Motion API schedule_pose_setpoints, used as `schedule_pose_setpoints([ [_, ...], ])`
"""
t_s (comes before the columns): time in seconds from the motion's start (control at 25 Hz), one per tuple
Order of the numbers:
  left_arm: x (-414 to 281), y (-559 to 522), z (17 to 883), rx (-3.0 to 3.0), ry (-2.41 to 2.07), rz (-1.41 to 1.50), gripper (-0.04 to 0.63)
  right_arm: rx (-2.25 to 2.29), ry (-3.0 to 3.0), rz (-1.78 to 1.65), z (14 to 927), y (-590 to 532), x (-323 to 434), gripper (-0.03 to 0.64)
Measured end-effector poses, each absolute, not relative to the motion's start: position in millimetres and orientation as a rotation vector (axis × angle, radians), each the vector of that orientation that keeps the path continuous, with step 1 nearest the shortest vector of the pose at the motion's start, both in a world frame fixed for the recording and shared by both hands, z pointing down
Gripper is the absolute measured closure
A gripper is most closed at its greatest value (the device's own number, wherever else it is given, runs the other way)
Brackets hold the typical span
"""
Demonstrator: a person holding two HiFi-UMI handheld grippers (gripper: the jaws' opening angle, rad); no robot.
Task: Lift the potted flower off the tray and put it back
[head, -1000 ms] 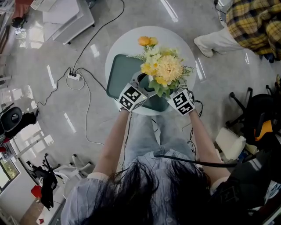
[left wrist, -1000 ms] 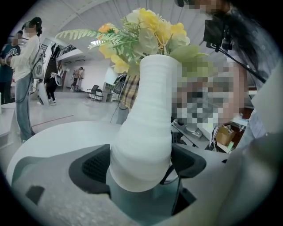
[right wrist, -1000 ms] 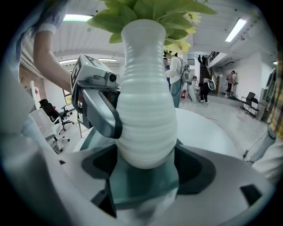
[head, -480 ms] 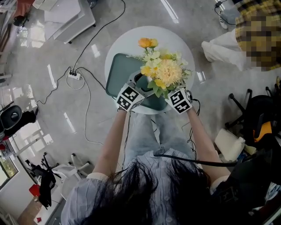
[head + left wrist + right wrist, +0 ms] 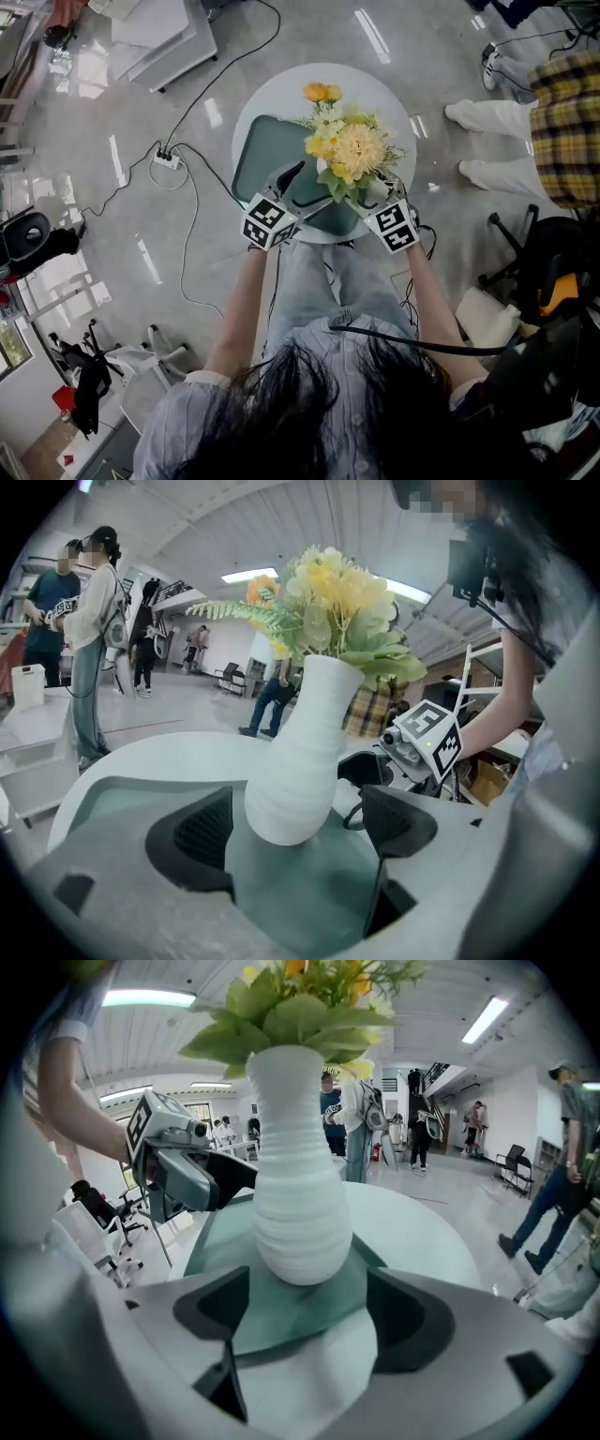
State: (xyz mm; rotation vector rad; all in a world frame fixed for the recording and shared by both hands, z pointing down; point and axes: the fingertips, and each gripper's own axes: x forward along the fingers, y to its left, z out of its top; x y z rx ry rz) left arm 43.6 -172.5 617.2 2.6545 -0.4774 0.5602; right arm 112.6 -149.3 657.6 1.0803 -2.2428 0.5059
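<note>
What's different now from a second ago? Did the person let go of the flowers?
The left tool and the right tool have drawn back toward the person and stand open, not touching the white ribbed vase of yellow flowers; earlier they sat close at its sides. The vase stays upright on the dark green tray on the round white table.

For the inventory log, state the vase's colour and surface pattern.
White, with horizontal ribbing; the vase shows best in the right gripper view.
</note>
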Motion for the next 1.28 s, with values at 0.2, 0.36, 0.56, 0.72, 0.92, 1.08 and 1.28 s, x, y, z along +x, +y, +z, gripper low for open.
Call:
schedule_pose_setpoints([
  [0.2, 42, -158, 599, 2.648, -0.519, 0.529, 0.176, 1.1, -2.288, 0.522, 641, -130, 121, 0.236],
  [0.36, 42, -144, 580, 2.652, -0.568, 0.499, 0.176, 1.126, -2.308, 0.495, 622, -117, 124, 0.238],
  [0.56, 37, -133, 554, 2.642, -0.639, 0.421, 0.176, 1.137, -2.346, 0.499, 599, -105, 121, 0.238],
  [0.72, 39, -125, 536, 2.66, -0.679, 0.387, 0.178, 1.119, -2.393, 0.486, 581, -96, 119, 0.241],
  [0.92, 37, -109, 521, 2.698, -0.677, 0.415, 0.183, 1.111, -2.442, 0.471, 566, -84, 109, 0.294],
  [1.08, 33, -106, 513, 2.709, -0.701, 0.406, 0.227, 1.123, -2.474, 0.475, 556, -86, 102, 0.441],
  [1.28, 32, -103, 506, 2.697, -0.696, 0.348, 0.362, 1.079, -2.497, 0.458, 550, -87, 90, 0.488],
])
